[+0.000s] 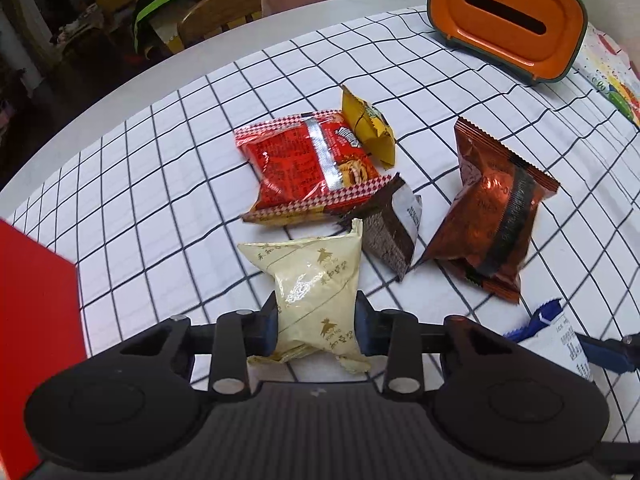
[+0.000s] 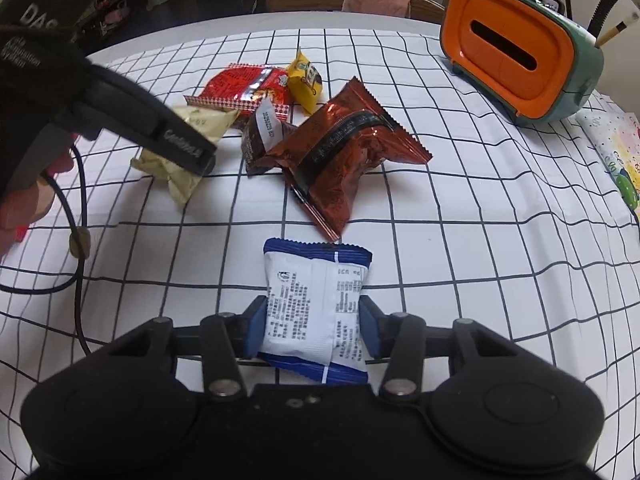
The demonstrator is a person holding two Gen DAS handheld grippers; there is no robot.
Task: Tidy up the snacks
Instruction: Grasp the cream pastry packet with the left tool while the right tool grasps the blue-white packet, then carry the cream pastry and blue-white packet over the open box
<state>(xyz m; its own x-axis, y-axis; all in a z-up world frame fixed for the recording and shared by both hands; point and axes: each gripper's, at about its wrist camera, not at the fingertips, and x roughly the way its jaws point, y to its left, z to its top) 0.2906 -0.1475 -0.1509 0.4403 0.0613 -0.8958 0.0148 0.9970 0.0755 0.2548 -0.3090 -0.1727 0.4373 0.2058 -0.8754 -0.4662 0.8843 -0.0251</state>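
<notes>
My left gripper [image 1: 316,322] is shut on a cream snack packet [image 1: 312,280], also seen in the right wrist view [image 2: 180,156] under the left gripper's body. My right gripper [image 2: 312,330] is shut on a white and blue snack packet [image 2: 316,308], whose edge shows in the left wrist view [image 1: 560,336]. On the checked cloth lie a red packet [image 1: 308,164], a yellow packet [image 1: 368,128], a dark brown packet [image 1: 392,228] and a copper-brown packet [image 1: 488,216]. In the right wrist view these are the red [image 2: 244,88], yellow [image 2: 306,82], dark brown [image 2: 264,136] and copper-brown [image 2: 344,152] packets.
An orange and green tissue box [image 1: 508,20] stands at the back right, also in the right wrist view [image 2: 520,52]. A red box [image 1: 36,328] is at the left edge. A colourful pack [image 2: 616,156] lies far right. Wooden chairs [image 1: 224,8] stand behind the table. A cable [image 2: 80,248] trails at left.
</notes>
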